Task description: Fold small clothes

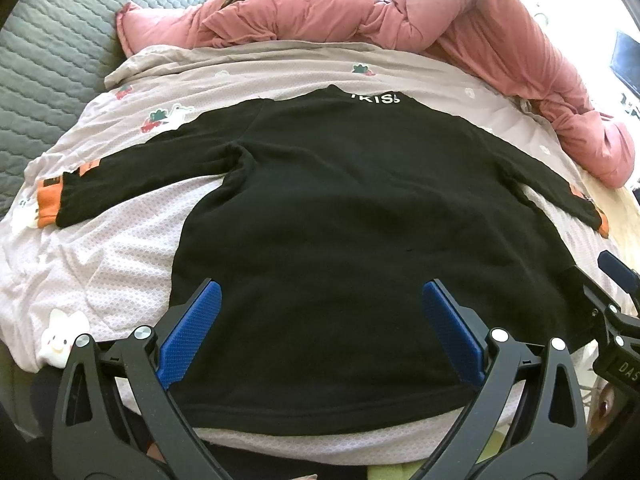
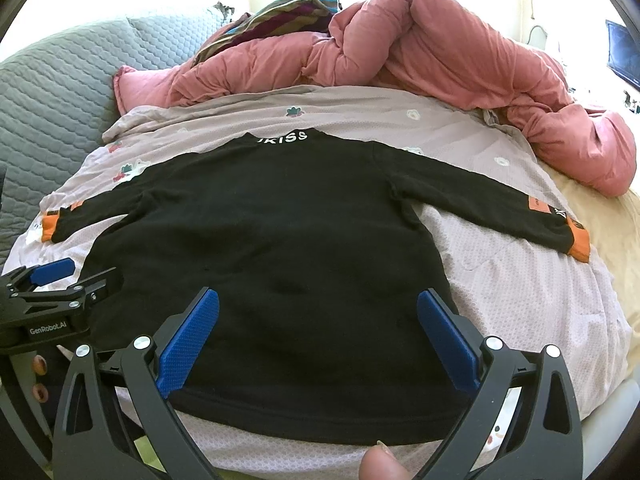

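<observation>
Nearest, the left gripper point(image 1: 320, 320) hung over the lower hem of the black sweatshirt point(image 1: 340, 208), blue pads spread wide, nothing between them. The right gripper point(image 2: 318, 328) stood likewise over the hem from its own side, jaws released and empty; a fingertip point(image 2: 380, 464) showed at the bottom edge of the right wrist view.

The sweatshirt lay flat, back up, on a pale patterned blanket point(image 1: 112, 264) spread across the bed. Both sleeves were stretched outward, orange cuffs at the ends: left cuff point(image 1: 48, 200), right cuff point(image 2: 578, 240). White lettering point(image 2: 282, 137) ran across the collar at the far edge of the garment.

Beyond the collar, a pink quilt point(image 2: 440, 52) was heaped along the back. A striped cloth point(image 2: 280, 12) lay on top of it. A grey quilted cover point(image 1: 52, 52) was at far left.
</observation>
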Demonstrator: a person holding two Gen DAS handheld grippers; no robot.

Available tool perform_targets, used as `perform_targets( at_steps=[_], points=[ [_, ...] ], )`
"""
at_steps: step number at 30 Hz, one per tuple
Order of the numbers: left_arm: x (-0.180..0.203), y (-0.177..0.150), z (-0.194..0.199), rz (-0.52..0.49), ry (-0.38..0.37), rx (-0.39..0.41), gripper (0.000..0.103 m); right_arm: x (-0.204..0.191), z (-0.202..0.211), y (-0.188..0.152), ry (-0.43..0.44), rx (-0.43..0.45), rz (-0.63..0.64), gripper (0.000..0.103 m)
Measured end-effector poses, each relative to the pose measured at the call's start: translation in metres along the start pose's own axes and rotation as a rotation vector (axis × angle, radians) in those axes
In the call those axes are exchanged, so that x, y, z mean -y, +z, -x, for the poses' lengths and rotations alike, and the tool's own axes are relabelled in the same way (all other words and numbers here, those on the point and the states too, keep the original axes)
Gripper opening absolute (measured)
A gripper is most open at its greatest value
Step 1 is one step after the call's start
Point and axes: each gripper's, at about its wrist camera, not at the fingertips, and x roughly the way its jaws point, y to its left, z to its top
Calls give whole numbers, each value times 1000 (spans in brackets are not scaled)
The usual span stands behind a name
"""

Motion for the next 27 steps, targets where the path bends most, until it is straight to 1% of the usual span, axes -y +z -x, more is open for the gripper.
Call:
perform_targets(
  at_steps=[10, 20, 27],
  points=[
    [4, 4, 1, -7, 18, 6, 95, 9, -2, 3, -7, 9, -32, 99],
    [21, 15, -1, -29, -4, 7, 95, 33, -7, 8, -17, 12, -71, 99],
    [26, 25, -5, -18, -15, -2, 95, 49, -15, 12, -37, 11, -89, 99]
  ],
)
